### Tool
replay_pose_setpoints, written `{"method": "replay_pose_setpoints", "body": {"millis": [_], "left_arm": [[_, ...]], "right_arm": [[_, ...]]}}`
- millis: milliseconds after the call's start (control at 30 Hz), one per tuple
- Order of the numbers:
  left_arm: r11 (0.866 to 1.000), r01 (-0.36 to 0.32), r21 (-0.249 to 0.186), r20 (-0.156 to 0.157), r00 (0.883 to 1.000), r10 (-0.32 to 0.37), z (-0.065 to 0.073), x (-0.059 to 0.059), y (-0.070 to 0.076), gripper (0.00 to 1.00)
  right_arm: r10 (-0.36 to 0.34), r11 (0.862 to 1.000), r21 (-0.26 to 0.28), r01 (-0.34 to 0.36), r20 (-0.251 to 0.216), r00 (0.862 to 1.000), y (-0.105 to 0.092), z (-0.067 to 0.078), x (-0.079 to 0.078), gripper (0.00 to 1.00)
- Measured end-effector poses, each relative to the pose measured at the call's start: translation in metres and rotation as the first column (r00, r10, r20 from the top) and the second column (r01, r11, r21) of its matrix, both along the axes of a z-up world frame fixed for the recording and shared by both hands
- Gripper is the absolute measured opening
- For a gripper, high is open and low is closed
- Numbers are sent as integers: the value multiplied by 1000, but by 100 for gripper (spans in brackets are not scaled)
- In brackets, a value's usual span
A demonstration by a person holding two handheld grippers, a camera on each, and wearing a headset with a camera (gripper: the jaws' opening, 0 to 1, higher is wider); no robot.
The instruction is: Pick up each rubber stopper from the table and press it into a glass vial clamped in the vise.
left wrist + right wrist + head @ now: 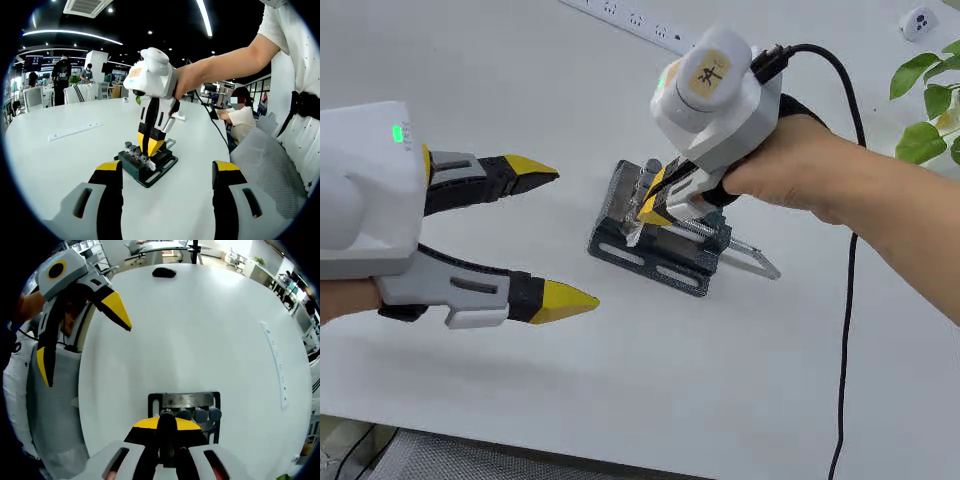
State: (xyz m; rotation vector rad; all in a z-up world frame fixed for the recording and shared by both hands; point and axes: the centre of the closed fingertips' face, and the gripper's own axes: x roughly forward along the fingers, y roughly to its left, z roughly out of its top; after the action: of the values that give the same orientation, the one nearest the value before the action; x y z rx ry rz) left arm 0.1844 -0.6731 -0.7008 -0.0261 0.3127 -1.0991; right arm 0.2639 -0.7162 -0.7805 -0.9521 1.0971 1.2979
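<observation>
Two yellow tips pressed together: the right gripper [165, 423] has its jaws drawn narrow, almost no gap, pointing straight down at the vise [187, 400]. They sit right on the end one of a row of four grey stoppers [200, 415] standing up out of the clamp. Whether the jaws actually pinch that end stopper or only rest on it, I cannot tell. A hand [790, 165] grips the right gripper from behind. The dark vise sits out on the open middle of the white tabletop [720, 390], its screw handle poking toward the right edge. Over on the left side, the left gripper [578, 236] hovers with its jaws spread wide above bare tabletop, aimed at the vise and well apart from it. A black cable [847, 300] trails from the right gripper to the near edge. A white power strip [630, 18] lies along the far edge, with green leaves [925, 95] at the far right corner.
</observation>
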Motion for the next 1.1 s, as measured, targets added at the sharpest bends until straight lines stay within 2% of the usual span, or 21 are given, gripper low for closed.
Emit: {"method": "replay_pose_setpoints", "body": {"millis": [367, 767, 1100], "left_arm": [[1000, -1, -7, 0, 1000, 1, -1, 2, -1, 71], [1000, -4, -13, -4, 1000, 4, -1, 4, -2, 71], [1000, -3, -17, -5, 1000, 3, -2, 5, -2, 71]], "right_arm": [[4, 999, -36, -4, 2, 1000, -1, -1, 1, 4], [-6, 998, -57, 4, -27, 1000, 1, -4, 4, 3], [6, 998, -66, -7, -16, 1000, 0, -4, 2, 3]]}}
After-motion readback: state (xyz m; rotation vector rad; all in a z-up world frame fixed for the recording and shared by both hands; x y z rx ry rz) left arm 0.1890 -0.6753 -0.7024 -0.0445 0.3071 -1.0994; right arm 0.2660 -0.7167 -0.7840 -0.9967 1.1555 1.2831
